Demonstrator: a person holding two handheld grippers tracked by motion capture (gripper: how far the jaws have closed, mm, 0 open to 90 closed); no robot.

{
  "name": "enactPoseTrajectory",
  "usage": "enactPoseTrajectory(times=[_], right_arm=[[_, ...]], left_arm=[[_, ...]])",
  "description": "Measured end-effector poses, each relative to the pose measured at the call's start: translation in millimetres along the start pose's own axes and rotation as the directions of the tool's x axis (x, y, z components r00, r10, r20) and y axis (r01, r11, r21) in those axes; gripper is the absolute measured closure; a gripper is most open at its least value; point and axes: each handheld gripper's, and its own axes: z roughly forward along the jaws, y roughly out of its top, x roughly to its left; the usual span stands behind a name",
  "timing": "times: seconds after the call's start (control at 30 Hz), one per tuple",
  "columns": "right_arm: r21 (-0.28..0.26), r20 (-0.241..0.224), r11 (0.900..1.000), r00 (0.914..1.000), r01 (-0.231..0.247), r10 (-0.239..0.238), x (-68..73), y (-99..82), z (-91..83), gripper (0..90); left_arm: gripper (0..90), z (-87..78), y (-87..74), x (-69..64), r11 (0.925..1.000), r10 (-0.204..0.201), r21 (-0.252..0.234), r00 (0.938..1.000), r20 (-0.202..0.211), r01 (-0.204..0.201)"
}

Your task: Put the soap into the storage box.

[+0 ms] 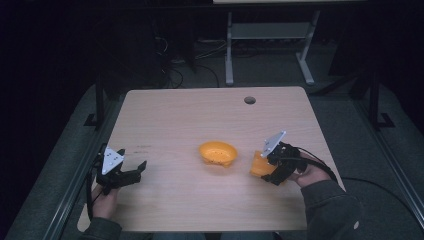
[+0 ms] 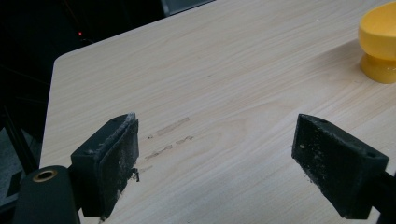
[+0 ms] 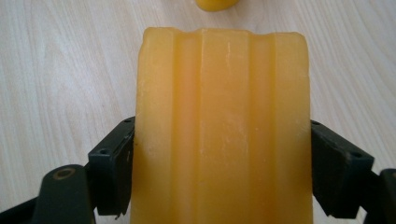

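Note:
An orange bowl stands on the wooden table near its middle; its side shows at the top right of the left gripper view. To the bowl's right, my right gripper is shut on a ridged orange block. In the right gripper view the block sits between both jaws, which press its sides, and the gripper holds it just above the table. My left gripper stands open over the table's left front part, jaws wide apart, nothing between them.
A round cable hole lies near the table's far edge. Faint scuff marks mark the wood ahead of the left gripper. A white desk frame stands on the floor beyond the table. Dark floor surrounds the table.

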Motion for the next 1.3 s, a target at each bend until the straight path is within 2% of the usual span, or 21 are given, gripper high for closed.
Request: enactPoseTrajectory(times=[0.27,0.57,0.8,0.9,1.3], right_arm=[[-0.002,-0.004,1.0000,1.0000,0.002,-0.002,-4.7,6.2,0.4,20.6],[-0.007,-0.009,0.9995,0.9995,0.031,-0.031,-8.3,19.2,-1.4,20.6],[-0.008,-0.016,0.9996,0.9995,0.027,-0.027,-13.0,25.4,-2.0,20.6],[-0.025,-0.021,0.9992,0.9992,0.033,-0.033,-17.4,28.2,-0.8,20.6],[-0.019,-0.028,0.9988,0.9986,0.045,-0.045,-20.6,38.1,3.3,20.6]], left_arm=[[14.1,0.1,0.0,-0.1,1.0000,-0.001,0.001,1.0000,0.000,0.001],[14.1,-0.4,-0.1,0.2,1.0000,0.000,0.001,1.0000,-0.001,0.000],[14.1,-0.2,0.0,0.1,1.0000,-0.002,0.000,1.0000,0.001,0.002],[14.1,-0.5,-0.1,0.4,1.0000,-0.002,0.000,1.0000,0.000,0.002],[14.1,-0.1,0.1,0.0,1.0000,-0.001,-0.003,1.0000,0.000,0.001]])
